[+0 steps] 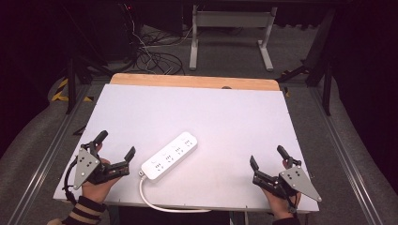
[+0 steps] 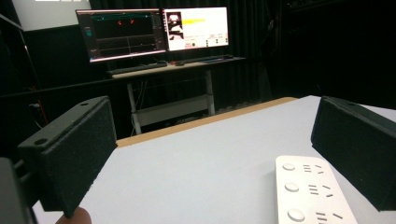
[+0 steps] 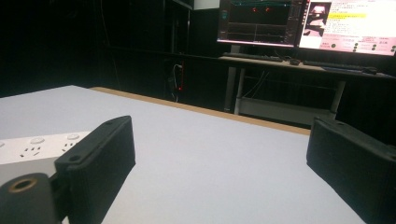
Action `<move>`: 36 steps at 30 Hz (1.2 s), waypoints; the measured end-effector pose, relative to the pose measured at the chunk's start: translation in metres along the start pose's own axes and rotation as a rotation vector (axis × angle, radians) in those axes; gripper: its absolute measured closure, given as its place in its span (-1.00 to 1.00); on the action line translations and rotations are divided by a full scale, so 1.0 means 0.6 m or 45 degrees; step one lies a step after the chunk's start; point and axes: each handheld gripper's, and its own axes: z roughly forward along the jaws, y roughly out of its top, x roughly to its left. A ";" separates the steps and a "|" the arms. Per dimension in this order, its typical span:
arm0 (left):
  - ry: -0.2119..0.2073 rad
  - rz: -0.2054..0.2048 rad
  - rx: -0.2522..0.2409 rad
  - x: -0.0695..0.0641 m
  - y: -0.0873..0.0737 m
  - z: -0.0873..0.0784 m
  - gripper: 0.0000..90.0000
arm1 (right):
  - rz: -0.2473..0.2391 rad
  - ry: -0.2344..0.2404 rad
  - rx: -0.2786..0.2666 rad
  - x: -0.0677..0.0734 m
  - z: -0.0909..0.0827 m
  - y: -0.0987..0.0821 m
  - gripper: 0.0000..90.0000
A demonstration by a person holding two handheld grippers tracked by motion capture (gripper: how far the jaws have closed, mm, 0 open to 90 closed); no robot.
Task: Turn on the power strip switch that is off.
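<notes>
Left claw (image 1: pixel 116 143) at lower left of high view, jaws spread wide, empty, resting low on white surface (image 1: pixel 211 108), hand (image 1: pixel 96 185) gripping from below, striped sleeve (image 1: pixel 84 212) at bottom edge. Right claw (image 1: pixel 267 156) at lower right, jaws likewise spread, empty, angled toward upper left. White power strip (image 1: pixel 170 155) lying diagonally at lower centre, just right of left claw, well apart from right claw; cord (image 1: pixel 155 201) trailing off near edge. Monitors (image 2: pixel 154 30) in background; on-screen text too small to read.
</notes>
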 end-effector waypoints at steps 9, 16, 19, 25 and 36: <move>0.024 -0.006 -0.027 0.004 0.006 -0.011 -0.98 | -0.003 0.005 -0.004 0.001 -0.001 0.002 -0.81; 0.051 -0.009 -0.024 0.010 0.005 -0.025 -0.98 | 0.000 0.017 -0.002 0.006 0.004 0.003 -0.81; 0.058 -0.007 -0.032 0.011 0.006 -0.028 -0.98 | -0.007 0.024 -0.001 0.009 0.007 0.003 -0.81; 0.075 -0.028 -0.038 0.016 0.005 -0.033 -0.98 | -0.014 0.039 0.005 0.011 0.011 0.003 -0.81; 0.085 -0.044 -0.040 0.021 0.005 -0.033 -0.98 | -0.010 0.038 -0.001 0.010 0.009 0.003 -0.81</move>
